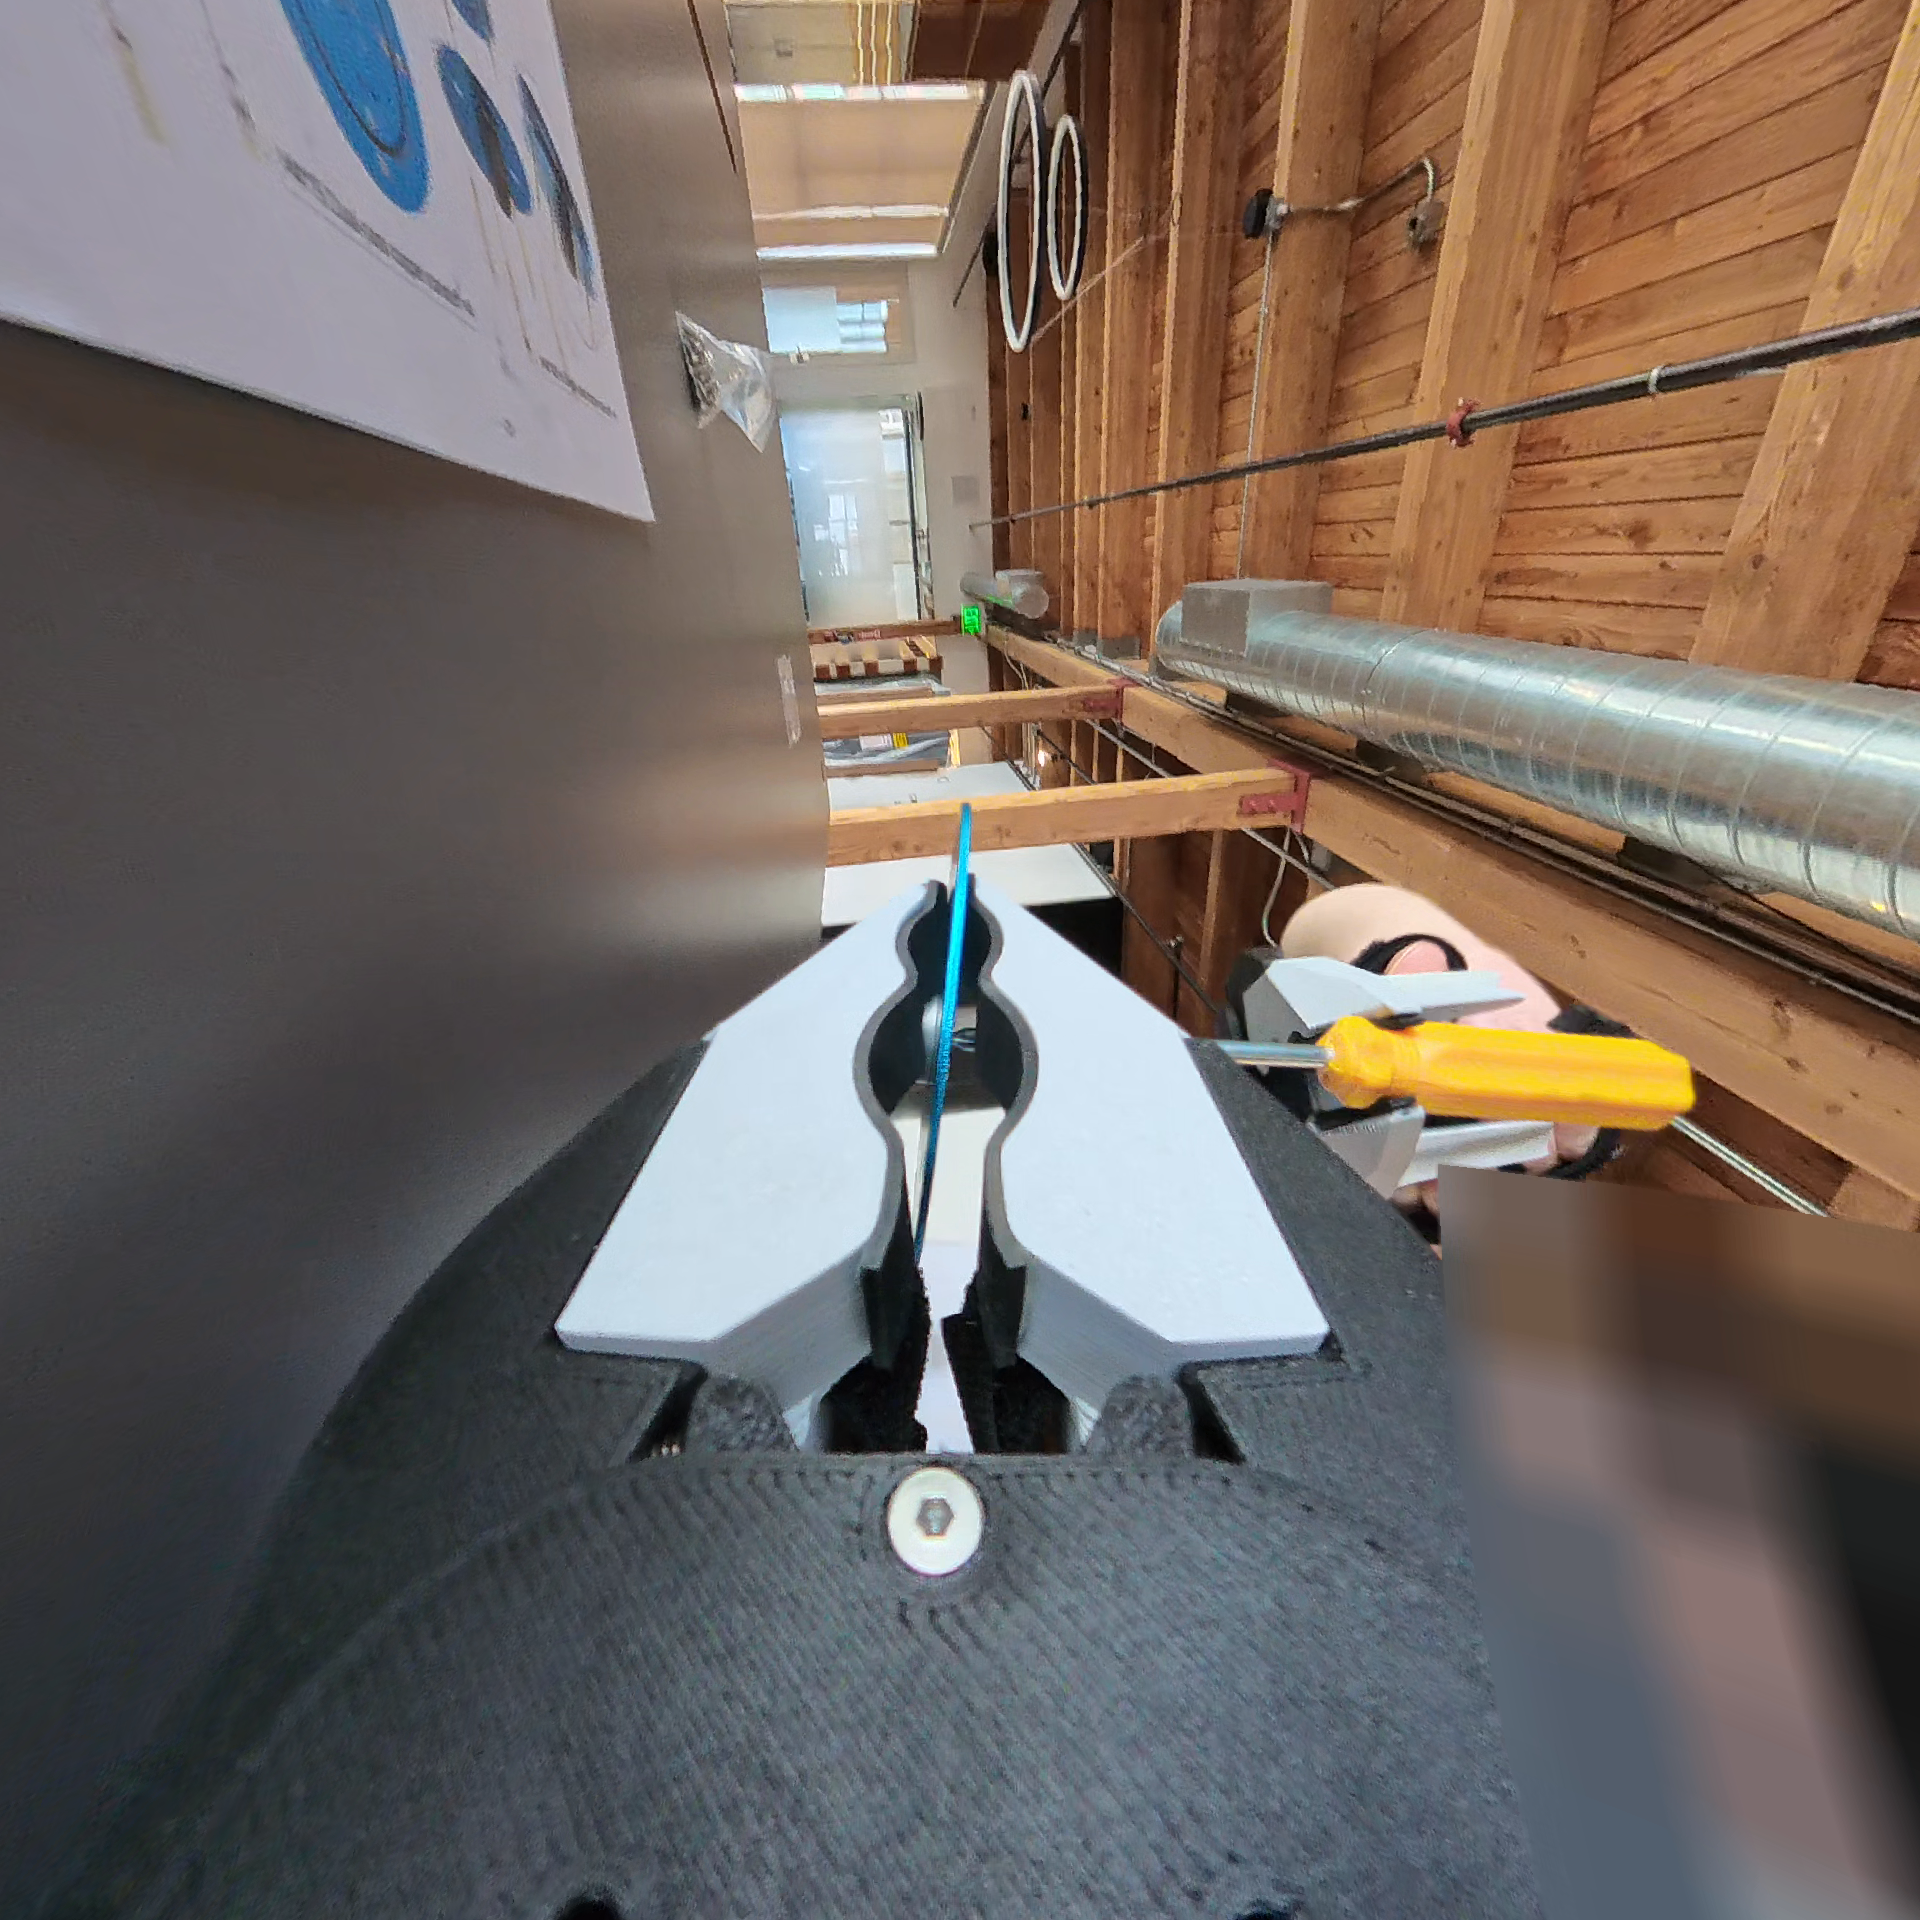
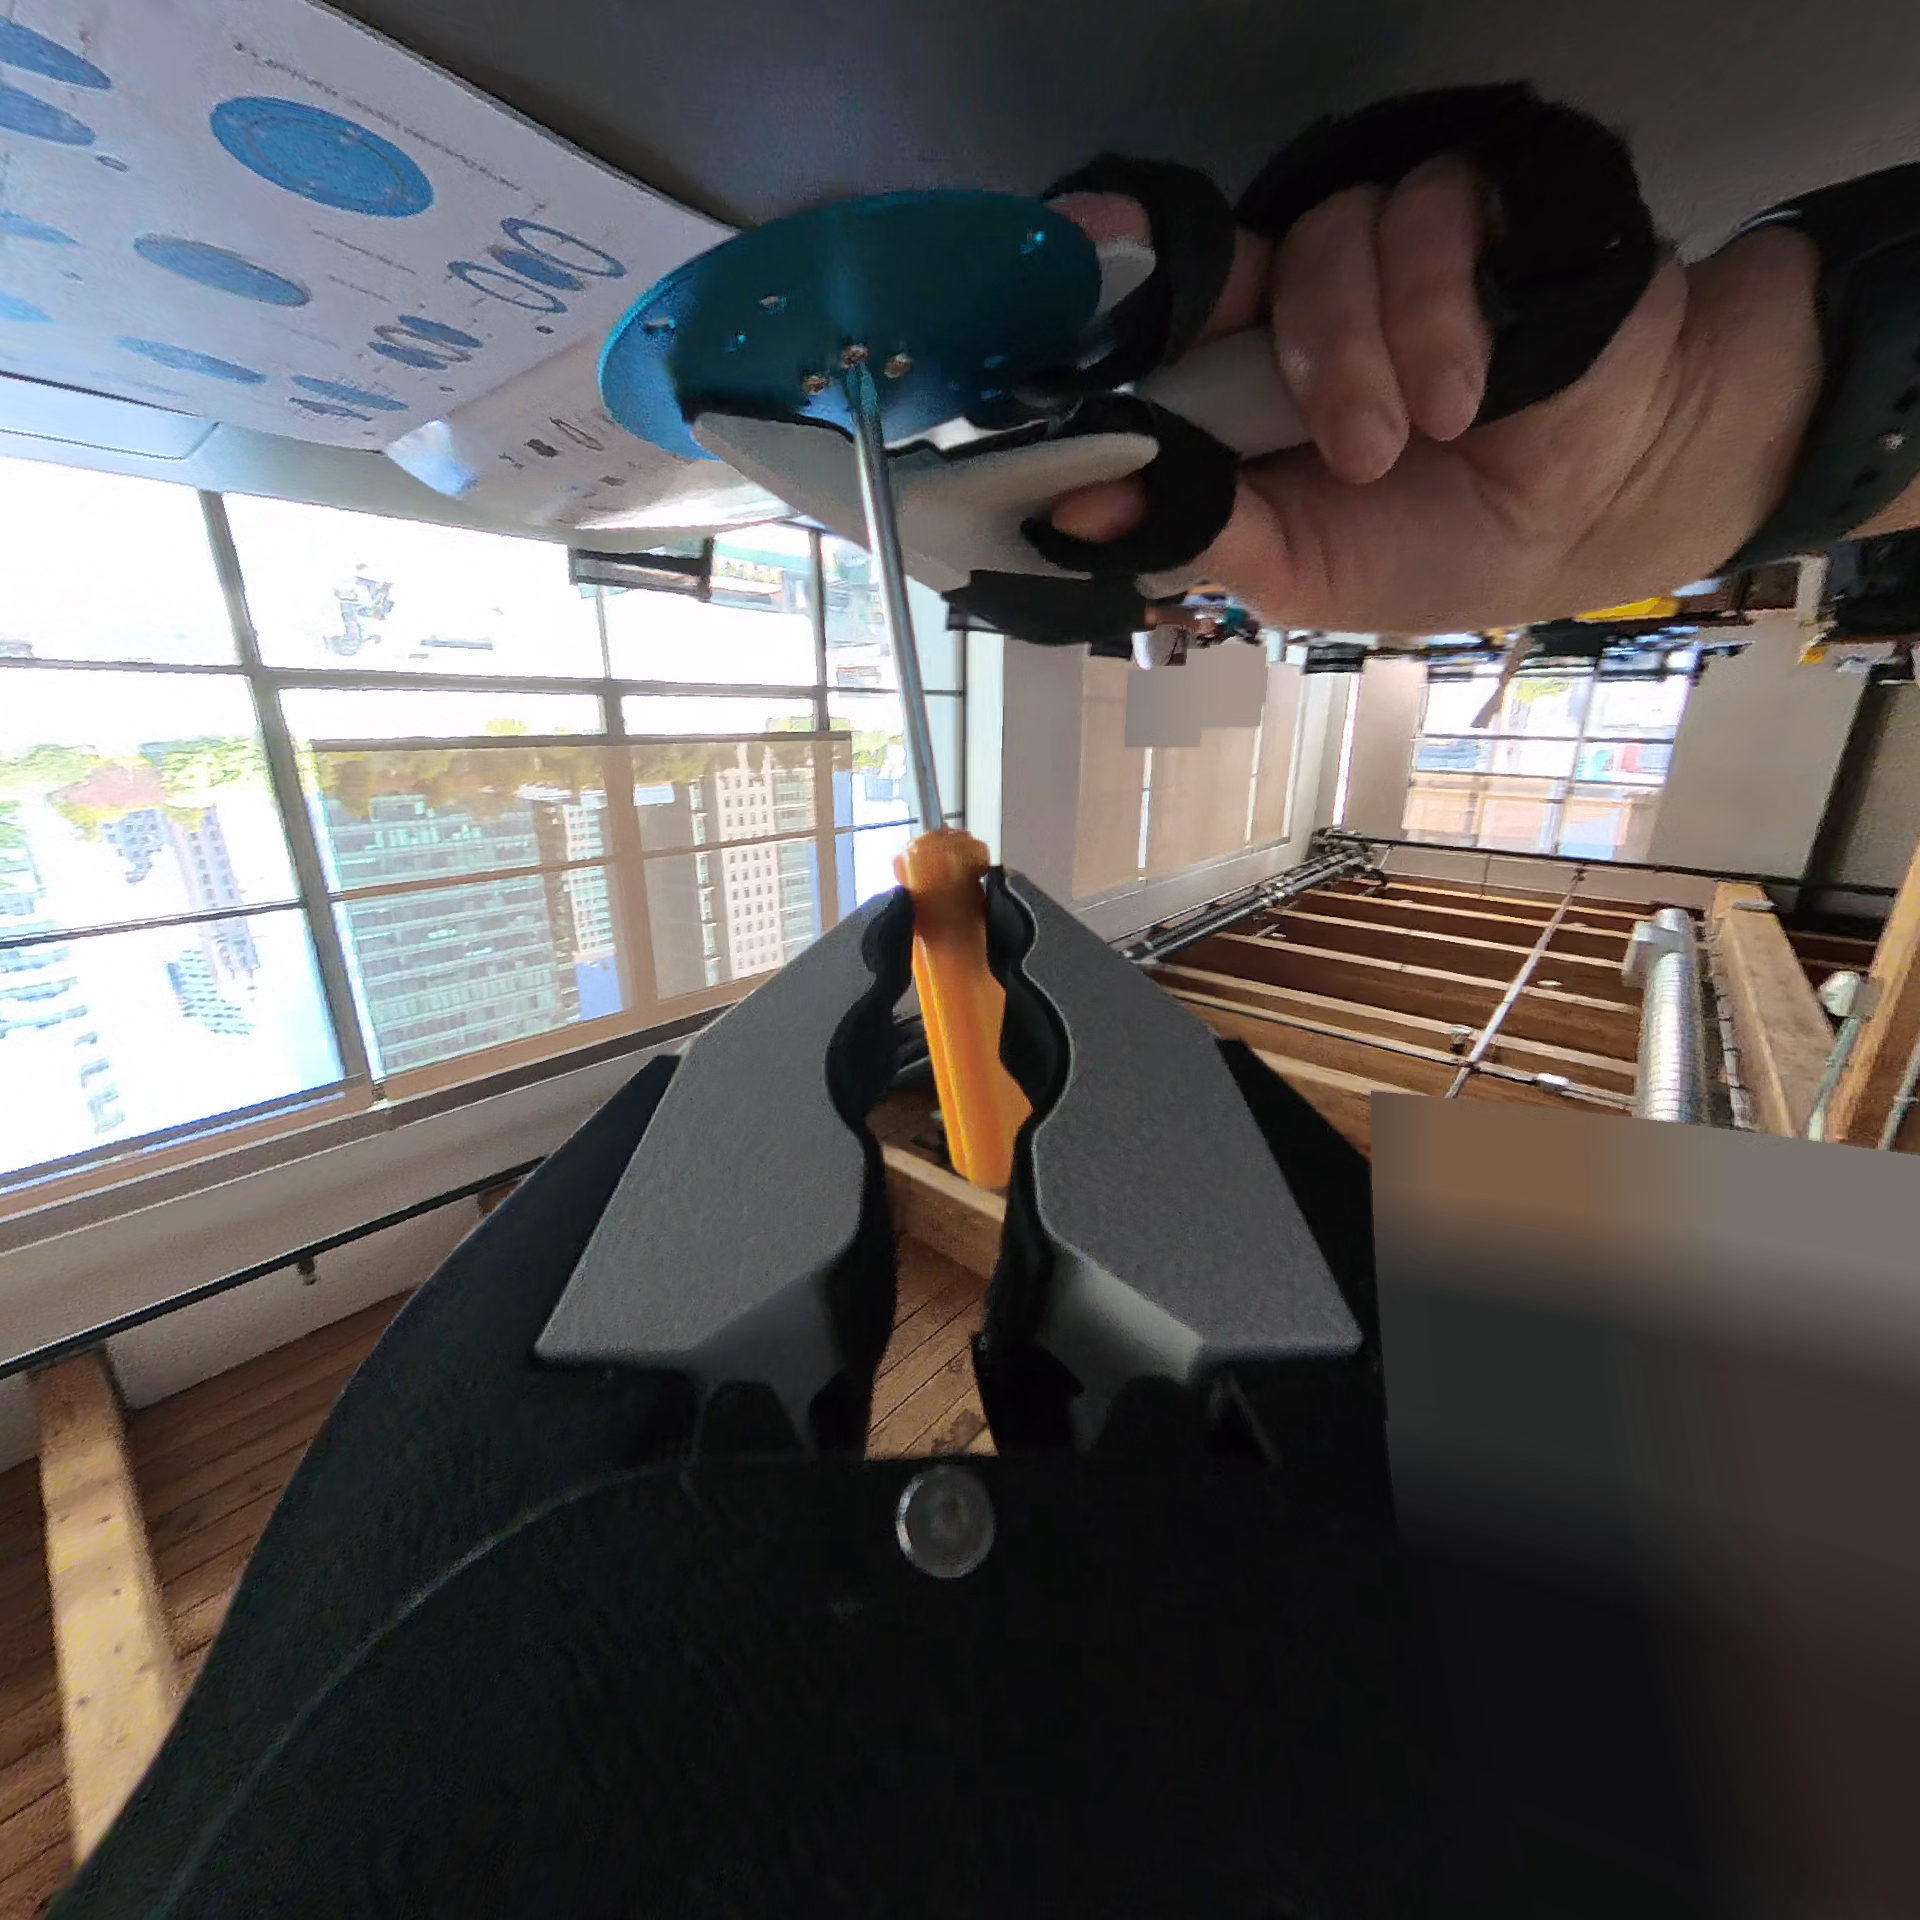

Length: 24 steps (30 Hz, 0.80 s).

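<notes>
My left gripper (image 1: 961, 894) has white fingers and is shut on a thin blue metal disc (image 1: 951, 987), seen edge-on in the left wrist view. My right gripper (image 2: 951, 894) has grey fingers and is shut on the orange handle of a screwdriver (image 2: 961, 1039). Its steel shaft (image 2: 899, 613) reaches up to the flat face of the disc (image 2: 862, 301), and the tip sits on one of three small screws (image 2: 857, 355) near the disc's middle. A gloved hand (image 2: 1455, 416) holds the left gripper (image 2: 748, 410). The left wrist view shows the screwdriver (image 1: 1496, 1070) coming in from the right.
A white paper sheet (image 2: 260, 208) printed with blue disc drawings lies on the grey table (image 1: 260, 831) close behind the disc. A clear plastic bag of small parts (image 1: 727, 379) lies farther along. Wooden beams, a metal duct (image 1: 1558, 727) and large windows (image 2: 312, 831) surround the area. My hands' fingertips stand some 9 cm from each other.
</notes>
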Each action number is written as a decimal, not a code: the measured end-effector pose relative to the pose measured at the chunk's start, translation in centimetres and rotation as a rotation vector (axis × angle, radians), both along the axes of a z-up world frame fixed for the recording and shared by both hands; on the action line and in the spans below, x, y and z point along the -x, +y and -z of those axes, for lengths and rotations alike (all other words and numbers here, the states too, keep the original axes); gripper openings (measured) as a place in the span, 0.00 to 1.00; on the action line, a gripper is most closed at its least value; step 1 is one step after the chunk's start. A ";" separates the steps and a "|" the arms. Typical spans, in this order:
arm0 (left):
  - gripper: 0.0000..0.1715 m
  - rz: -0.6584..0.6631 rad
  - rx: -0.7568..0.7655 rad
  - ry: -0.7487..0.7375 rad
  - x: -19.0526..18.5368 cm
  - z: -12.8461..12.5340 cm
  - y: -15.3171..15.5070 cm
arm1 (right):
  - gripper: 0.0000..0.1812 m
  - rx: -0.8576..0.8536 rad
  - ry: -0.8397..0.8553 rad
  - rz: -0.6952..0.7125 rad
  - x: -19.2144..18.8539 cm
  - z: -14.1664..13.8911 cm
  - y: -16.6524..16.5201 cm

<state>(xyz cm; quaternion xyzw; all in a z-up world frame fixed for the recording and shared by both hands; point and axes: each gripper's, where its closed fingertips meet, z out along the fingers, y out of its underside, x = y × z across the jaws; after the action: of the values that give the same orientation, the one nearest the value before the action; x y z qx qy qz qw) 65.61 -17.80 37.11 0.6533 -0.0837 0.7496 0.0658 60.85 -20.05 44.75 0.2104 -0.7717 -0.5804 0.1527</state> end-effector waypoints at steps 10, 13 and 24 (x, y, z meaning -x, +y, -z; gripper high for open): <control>0.00 -0.144 -0.104 0.098 0.0 0.9 1.8 | 0.07 -0.081 0.144 0.313 -1.4 0.8 1.6; 0.00 -0.169 -0.125 0.126 0.0 1.3 2.1 | 0.07 -0.091 0.168 0.344 -1.4 1.2 1.8; 0.00 -0.270 -0.284 0.265 0.2 2.7 3.5 | 0.07 -0.032 0.311 0.551 -2.5 2.9 2.0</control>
<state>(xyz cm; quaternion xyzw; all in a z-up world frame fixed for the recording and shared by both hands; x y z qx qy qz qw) 65.37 -14.29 34.42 0.7541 -0.0907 0.6399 -0.1169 63.40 -18.09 41.89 -0.0954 -0.7578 -0.6374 0.1022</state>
